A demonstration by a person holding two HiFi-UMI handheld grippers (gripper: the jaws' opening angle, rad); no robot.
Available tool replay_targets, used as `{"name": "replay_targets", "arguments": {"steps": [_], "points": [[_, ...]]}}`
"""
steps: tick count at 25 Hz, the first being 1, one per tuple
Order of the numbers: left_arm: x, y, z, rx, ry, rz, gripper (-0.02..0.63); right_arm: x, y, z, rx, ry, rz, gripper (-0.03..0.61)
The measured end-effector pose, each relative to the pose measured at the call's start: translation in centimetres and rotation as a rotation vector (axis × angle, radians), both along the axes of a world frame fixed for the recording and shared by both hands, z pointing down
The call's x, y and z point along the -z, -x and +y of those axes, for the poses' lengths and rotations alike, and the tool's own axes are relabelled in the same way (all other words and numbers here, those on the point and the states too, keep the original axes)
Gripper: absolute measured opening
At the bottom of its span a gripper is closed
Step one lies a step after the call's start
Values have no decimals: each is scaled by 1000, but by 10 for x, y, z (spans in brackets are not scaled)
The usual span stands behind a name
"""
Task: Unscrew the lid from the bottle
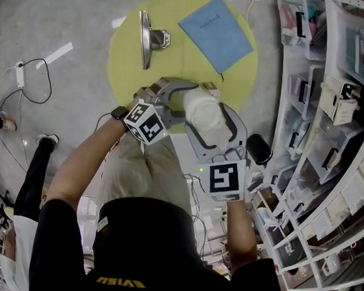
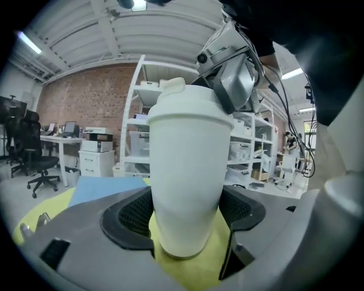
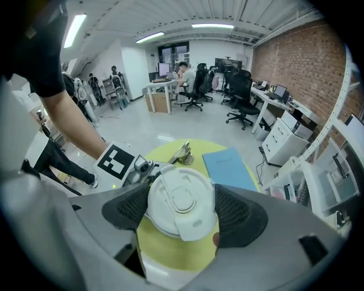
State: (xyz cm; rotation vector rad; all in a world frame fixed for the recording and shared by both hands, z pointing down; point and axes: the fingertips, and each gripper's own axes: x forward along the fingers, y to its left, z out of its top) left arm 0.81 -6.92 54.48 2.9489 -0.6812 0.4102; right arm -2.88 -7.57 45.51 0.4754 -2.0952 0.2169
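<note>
Brick-walled office, shelving alongside. Over the round yellow tabletop [image 1: 129, 54] a white bottle [image 2: 187, 170] is clamped by its body in the left hand-held gripper [image 2: 187, 221]. The right hand-held gripper [image 3: 181, 207] clamps its lid [image 3: 177, 196]. Lettering on the blue notebook [image 1: 217, 33] is too small to read.

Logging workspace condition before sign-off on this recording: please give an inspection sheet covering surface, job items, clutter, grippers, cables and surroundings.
Surface: round yellow table, no spill seen.
Job's things: white bottle upright, lid on.
Clutter: blue notebook and metal clip on the table's far side, apart from the bottle.
Grippers: left gripper, fingers pressed on the bottle's body; right gripper, fingers pressed on the lid from above.
Cables: white plug block with a black cable on the floor, left of the table.
Surroundings: shelving with bins at right; a standing person at left; office chairs beyond.
</note>
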Motion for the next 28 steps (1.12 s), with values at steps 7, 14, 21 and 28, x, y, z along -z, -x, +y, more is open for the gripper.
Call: {"name": "replay_targets", "arguments": {"steps": [7, 14, 21, 28], "points": [[-1, 6, -5, -68, -18, 23, 376, 0, 5, 2, 160, -8, -2, 365], [4, 8, -6, -194, -44, 72, 376, 8, 5, 7, 428, -57, -175, 364], [1, 6, -6, -236, -26, 110, 377, 4, -5, 13, 533, -22, -310, 362], [-1, 6, -6, -228, -20, 121, 377, 1, -7, 14, 469, -4, -341, 368]]}}
